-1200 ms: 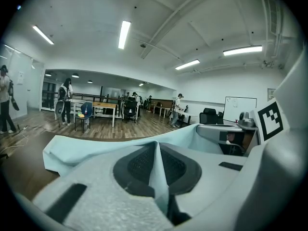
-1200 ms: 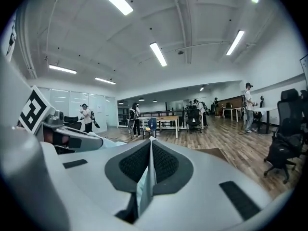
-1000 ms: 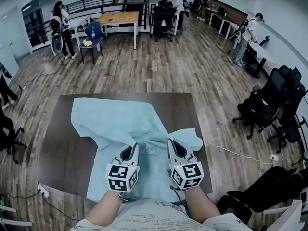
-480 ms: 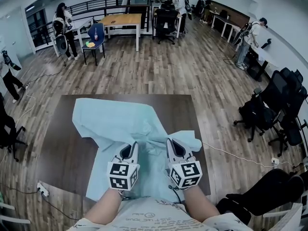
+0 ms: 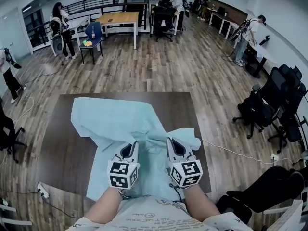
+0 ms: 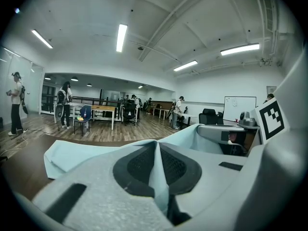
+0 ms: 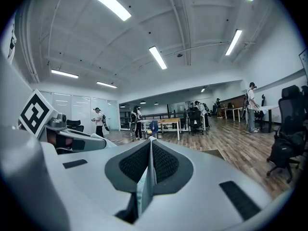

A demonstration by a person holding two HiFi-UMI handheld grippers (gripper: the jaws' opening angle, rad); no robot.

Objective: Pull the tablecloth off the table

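Note:
A pale blue tablecloth (image 5: pixel 115 121) lies rumpled on the dark brown table (image 5: pixel 62 148), bunched toward the near edge and hanging over it. My left gripper (image 5: pixel 132 146) is shut on a pinched fold of the tablecloth (image 6: pixel 159 177). My right gripper (image 5: pixel 171 143) is shut on another fold of the tablecloth (image 7: pixel 147 177) a little to the right. Both grippers sit side by side over the near part of the table, close to my body. In each gripper view a thin sheet of cloth stands between the dark pads (image 6: pixel 137 165).
Bare table top shows on the left and far right corner (image 5: pixel 185 107). A white power strip (image 5: pixel 42 190) and cable lie on the wood floor at the left. Black office chairs (image 5: pixel 260 112) stand at the right. People and a wooden desk (image 5: pixel 119 18) are far back.
Almost nothing differs; the view shifted slightly and the grippers keep their hold on the cloth at the same place. A person at the far left edge moved.

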